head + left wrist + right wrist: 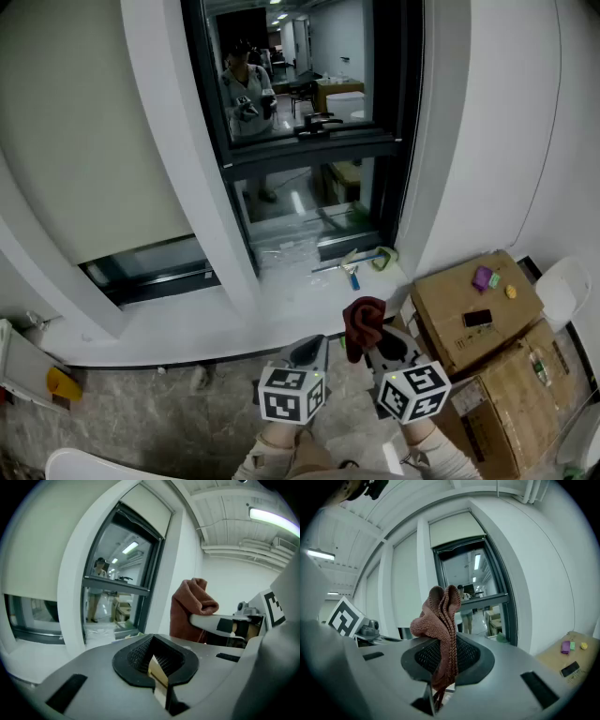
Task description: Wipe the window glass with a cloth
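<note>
Approach step, wiping not begun. Right gripper (440, 670) jaws pinch the rust-brown knitted cloth (440, 620), well short of the dark-framed window glass (292, 70). Left gripper (157, 667) jaws pressed together, empty. Next: carry cloth forward over the white sill (281, 295) (brown cardboard boxes (469, 314) crowd the right).

White sill (281, 309), far side: blue-handled squeegee (349, 270) lies flat at its right end, green item (384, 257) just right of it. Marble floor (169, 412): two cardboard boxes (450, 309) at right. Upper box top carries purple item (482, 277), yellow item (510, 292), black phone (477, 319).
</note>
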`<state>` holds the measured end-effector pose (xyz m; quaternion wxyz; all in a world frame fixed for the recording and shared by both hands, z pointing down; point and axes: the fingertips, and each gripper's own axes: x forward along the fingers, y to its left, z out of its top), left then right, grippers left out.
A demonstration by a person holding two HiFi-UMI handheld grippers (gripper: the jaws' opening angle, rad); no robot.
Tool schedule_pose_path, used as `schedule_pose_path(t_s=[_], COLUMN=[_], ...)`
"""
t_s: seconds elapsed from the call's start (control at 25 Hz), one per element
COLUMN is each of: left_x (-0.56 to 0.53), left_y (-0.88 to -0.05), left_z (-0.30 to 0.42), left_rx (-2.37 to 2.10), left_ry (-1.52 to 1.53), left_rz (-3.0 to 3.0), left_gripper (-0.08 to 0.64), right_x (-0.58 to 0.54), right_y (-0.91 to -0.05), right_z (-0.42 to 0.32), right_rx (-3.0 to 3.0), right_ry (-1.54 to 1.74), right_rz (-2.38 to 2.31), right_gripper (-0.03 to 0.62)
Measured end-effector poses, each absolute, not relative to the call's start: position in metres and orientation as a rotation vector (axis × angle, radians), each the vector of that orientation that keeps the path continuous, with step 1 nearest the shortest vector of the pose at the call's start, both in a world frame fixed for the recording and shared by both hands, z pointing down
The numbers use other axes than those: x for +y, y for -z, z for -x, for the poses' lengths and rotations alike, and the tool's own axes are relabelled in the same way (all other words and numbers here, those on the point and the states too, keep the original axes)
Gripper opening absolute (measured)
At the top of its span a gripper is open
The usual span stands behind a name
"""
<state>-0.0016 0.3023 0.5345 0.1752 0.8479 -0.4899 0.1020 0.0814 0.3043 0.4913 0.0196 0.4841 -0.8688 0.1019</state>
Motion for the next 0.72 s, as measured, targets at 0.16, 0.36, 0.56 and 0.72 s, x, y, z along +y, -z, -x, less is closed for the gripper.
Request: schedule_pose_path(t_s=[0.16,0.36,0.56,0.72], left_x=[0.343,0.379,0.393,0.394], left_y=[-0.525,-0.519,-0.503,-0.497], left_z=[-0.019,-0.033,-0.039,-0.044], left_rx=[-1.413,-1.433,-1.438,-1.438], left_ry=[-0.247,-0.257,-0.212,-0.198], left_rz=[-2.429,-2.463,-2.498,-2.514], left_gripper=[0.005,0.005,0.005,0.005], right_x=[0.343,0.375,0.396,0.399], right_y=[-0.495,-0.486,-0.476,-0.471], right_z=[-0.105,-0.119,-0.121,-0.121], right_rx=[-2.697,-2.702,-2.72,-2.746], right_ry=[-0.318,-0.272,-0.237,-0.224], right_rz=[-1.527,-1.541,-1.527,-1.506], right_gripper=[0.051,0.051,0.051,0.051])
